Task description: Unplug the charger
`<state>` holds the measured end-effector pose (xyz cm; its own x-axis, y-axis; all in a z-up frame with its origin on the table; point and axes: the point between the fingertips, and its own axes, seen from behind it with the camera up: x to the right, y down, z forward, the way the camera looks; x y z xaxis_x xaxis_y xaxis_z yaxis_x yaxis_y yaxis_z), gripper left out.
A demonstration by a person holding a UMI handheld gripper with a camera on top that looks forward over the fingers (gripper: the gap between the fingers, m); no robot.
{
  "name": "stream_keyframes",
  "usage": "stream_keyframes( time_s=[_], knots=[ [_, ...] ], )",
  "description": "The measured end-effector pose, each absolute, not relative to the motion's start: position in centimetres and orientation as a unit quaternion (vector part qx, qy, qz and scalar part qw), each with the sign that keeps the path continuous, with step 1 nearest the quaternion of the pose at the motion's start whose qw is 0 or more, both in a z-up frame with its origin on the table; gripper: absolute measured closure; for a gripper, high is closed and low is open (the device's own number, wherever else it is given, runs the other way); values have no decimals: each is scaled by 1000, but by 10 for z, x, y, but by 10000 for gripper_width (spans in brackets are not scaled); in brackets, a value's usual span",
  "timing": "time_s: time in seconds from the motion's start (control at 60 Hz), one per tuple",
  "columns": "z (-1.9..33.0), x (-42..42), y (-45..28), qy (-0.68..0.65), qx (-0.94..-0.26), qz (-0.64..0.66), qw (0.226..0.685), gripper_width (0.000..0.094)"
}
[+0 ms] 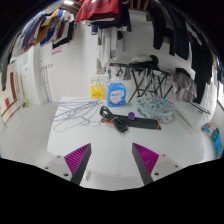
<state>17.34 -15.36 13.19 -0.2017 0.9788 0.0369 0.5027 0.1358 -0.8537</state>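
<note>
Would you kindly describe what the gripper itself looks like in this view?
The hand-held gripper shows two dark, angular fingers, each bearing a magenta ribbed pad on its inner face. No cables, markings or sleeve are visible on it.

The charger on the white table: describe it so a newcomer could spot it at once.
Start at the white table. Just ahead of the open gripper lies a dark power strip. The charger is the dark plug with a purple end at the strip's near end, unlike the pale cables beside it.

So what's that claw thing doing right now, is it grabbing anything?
Gripper: open, holding nothing; the charger lies on the table beyond its fingers.
</note>
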Motion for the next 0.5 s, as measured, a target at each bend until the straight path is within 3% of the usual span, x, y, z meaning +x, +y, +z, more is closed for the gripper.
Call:
stream_keyframes(
  time_s=[0.5],
  knots=[
    [107, 54, -105, -605, -603, 377, 357, 78]
  ],
)
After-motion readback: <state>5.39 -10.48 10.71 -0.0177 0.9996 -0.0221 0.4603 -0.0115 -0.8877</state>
